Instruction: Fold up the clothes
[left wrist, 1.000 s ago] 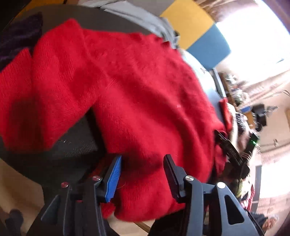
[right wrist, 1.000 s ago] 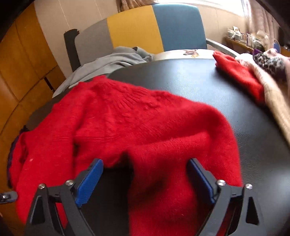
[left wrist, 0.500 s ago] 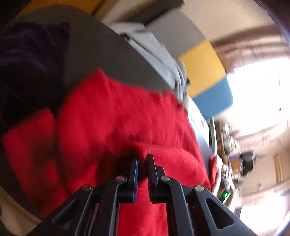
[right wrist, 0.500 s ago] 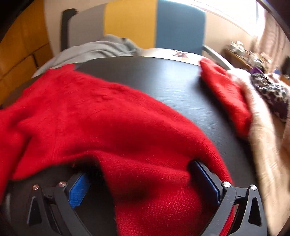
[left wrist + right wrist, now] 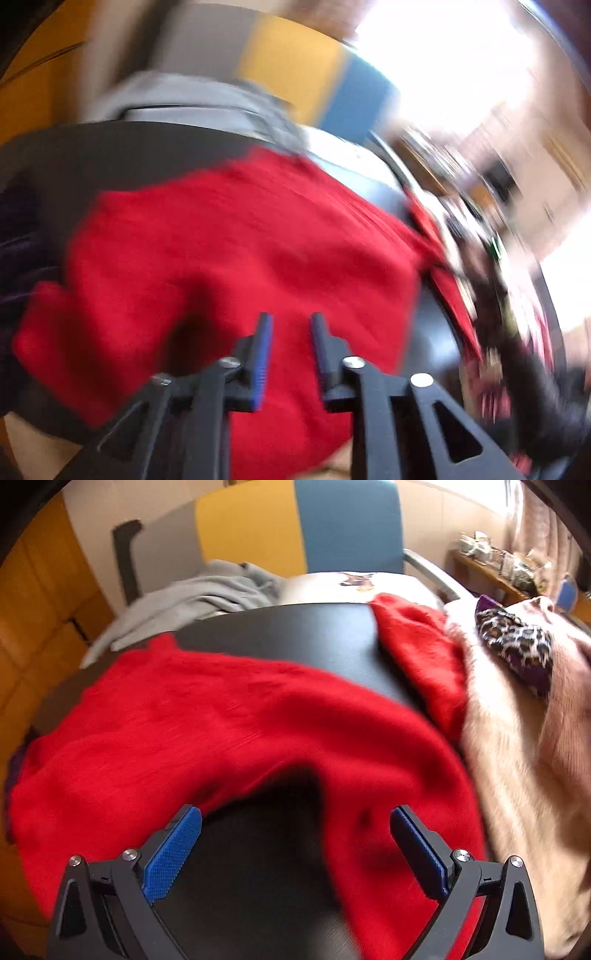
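A red knit sweater [image 5: 240, 251] lies spread on the round black table [image 5: 110, 155]. In the blurred left wrist view my left gripper [image 5: 290, 328] is just over the sweater's near part, its jaws a narrow gap apart with red fabric showing between them; whether they pinch it I cannot tell. In the right wrist view the sweater [image 5: 221, 720] arcs across the table [image 5: 295, 635]. My right gripper [image 5: 295, 827] is wide open over bare table, with the sweater's edge just beyond both fingertips.
A grey garment [image 5: 192, 594] hangs off the table's far edge by a grey, yellow and blue chair [image 5: 303, 524]. A second red piece [image 5: 417, 650], a beige garment [image 5: 517, 757] and a leopard-print cloth [image 5: 517, 642] lie at the right. Dark cloth [image 5: 14, 236] lies at the left.
My left gripper shut on the sweater half a second ago and now its jaws stand slightly apart; the view swung quickly. The right gripper stayed open and the sweater's near edge pulled away from it.
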A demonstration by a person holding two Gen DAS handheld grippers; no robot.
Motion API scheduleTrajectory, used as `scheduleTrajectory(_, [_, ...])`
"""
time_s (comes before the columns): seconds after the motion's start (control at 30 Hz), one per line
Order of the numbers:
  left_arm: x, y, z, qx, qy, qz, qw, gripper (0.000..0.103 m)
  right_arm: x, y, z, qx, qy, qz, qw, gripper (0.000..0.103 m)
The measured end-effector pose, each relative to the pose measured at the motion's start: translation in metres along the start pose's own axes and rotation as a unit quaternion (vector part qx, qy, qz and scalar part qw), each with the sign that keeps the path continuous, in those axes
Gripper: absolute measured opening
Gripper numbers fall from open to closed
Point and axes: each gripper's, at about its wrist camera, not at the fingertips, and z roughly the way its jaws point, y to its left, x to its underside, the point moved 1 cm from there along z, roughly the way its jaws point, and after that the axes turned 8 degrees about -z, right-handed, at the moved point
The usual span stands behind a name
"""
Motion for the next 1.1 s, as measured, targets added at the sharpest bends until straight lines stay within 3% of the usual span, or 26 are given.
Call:
scheduleTrajectory(0.1, [0.029,-0.063,0.039,0.010,0.043,0.084,0.9955,0.035,0.027,0.018,-0.015,-0.028,-0.009,0.003,1.000,0.103])
scheduleTrajectory(0.17, [0.045,-0.092,0.061,-0.004,0.059,0.125,0.9905,0.047,0.042,0.029,-0.021,-0.049,-0.013,0.009,0.999,0.103])
scheduleTrajectory(0.23, [0.055,-0.119,0.083,-0.030,0.060,0.172,0.9829,0.048,0.061,0.034,-0.021,-0.060,-0.014,0.023,0.998,0.103])
scheduleTrajectory(0.27, [0.061,-0.128,0.089,-0.054,0.055,0.196,0.9776,0.050,0.070,0.036,-0.021,-0.066,-0.014,0.030,0.997,0.103])
scheduleTrajectory(0.33, [0.065,-0.142,0.115,-0.132,0.042,0.254,0.9572,0.050,0.082,0.036,-0.014,-0.072,-0.012,0.048,0.996,0.103])
scheduleTrajectory(0.37, [0.067,-0.142,0.120,-0.149,0.043,0.266,0.9515,0.050,0.088,0.035,-0.010,-0.075,-0.012,0.057,0.995,0.103])
scheduleTrajectory(0.43, [0.067,-0.139,0.133,-0.179,0.047,0.277,0.9427,0.054,0.094,0.038,-0.013,-0.066,-0.033,0.051,0.996,0.103])
scheduleTrajectory(0.5, [0.064,-0.135,0.132,-0.174,0.036,0.278,0.9441,0.055,0.098,0.040,-0.014,-0.060,-0.044,0.053,0.996,0.103])
scheduleTrajectory(0.53, [0.061,-0.130,0.130,-0.163,0.044,0.266,0.9492,0.055,0.100,0.040,-0.015,-0.058,-0.051,0.056,0.995,0.103])
scheduleTrajectory(0.6, [0.054,-0.120,0.127,-0.137,0.064,0.237,0.9595,0.041,0.103,0.035,-0.016,-0.060,-0.073,0.071,0.993,0.103])
scheduleTrajectory(0.67, [0.040,-0.106,0.123,-0.110,0.085,0.197,0.9705,0.014,0.107,0.031,-0.018,-0.066,-0.096,0.086,0.989,0.103])
scheduleTrajectory(0.7, [0.025,-0.093,0.120,-0.064,0.102,0.147,0.9818,0.014,0.110,0.028,-0.019,-0.074,-0.107,0.091,0.987,0.103])
scheduleTrajectory(0.77, [-0.006,-0.065,0.110,0.045,0.122,0.043,0.9906,0.014,0.112,0.024,-0.022,-0.087,-0.120,0.103,0.984,0.103])
scheduleTrajectory(0.83, [-0.035,-0.042,0.091,0.152,0.115,-0.035,0.9811,0.014,0.114,0.019,-0.026,-0.098,-0.130,0.120,0.979,0.103])
scheduleTrajectory(0.9, [-0.056,-0.025,0.075,0.215,0.101,-0.079,0.9681,0.014,0.111,0.017,-0.028,-0.116,-0.135,0.145,0.973,0.103])
scheduleTrajectory(1.03, [-0.074,-0.002,0.064,0.292,0.096,-0.121,0.9438,0.014,0.103,0.039,-0.025,-0.184,-0.135,0.141,0.963,0.103])
scheduleTrajectory(1.1, [-0.071,0.003,0.071,0.297,0.107,-0.132,0.9397,0.014,0.100,0.060,-0.020,-0.212,-0.118,0.118,0.963,0.103])
